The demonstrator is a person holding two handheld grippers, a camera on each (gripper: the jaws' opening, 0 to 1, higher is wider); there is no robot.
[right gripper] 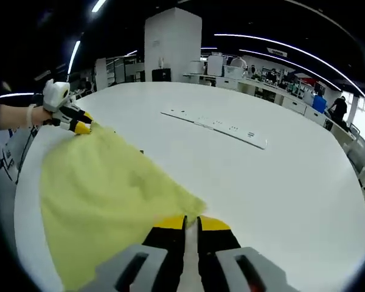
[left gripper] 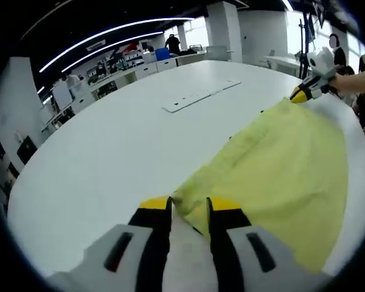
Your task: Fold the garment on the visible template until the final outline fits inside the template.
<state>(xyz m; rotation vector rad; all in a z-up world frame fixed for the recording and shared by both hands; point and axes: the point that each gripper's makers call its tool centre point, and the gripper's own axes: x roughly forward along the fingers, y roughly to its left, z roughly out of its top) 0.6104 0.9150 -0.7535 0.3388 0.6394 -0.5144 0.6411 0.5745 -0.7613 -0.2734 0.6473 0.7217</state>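
— What carries everything on your end?

— I see one large white desk (left gripper: pixel 109 152) with a rounded edge, its top smooth and bare across most of it.

— What lies on it?

— A yellow garment (left gripper: pixel 280 170) lies spread flat, at about four o'clock in my left gripper view and about eight o'clock in my right gripper view. A long white strip (right gripper: pixel 216 126) with small dark marks lies flat at about twelve o'clock, well apart from the cloth.

— Any template?

— I cannot tell; a small dark mark peeks out at the cloth's far edge.
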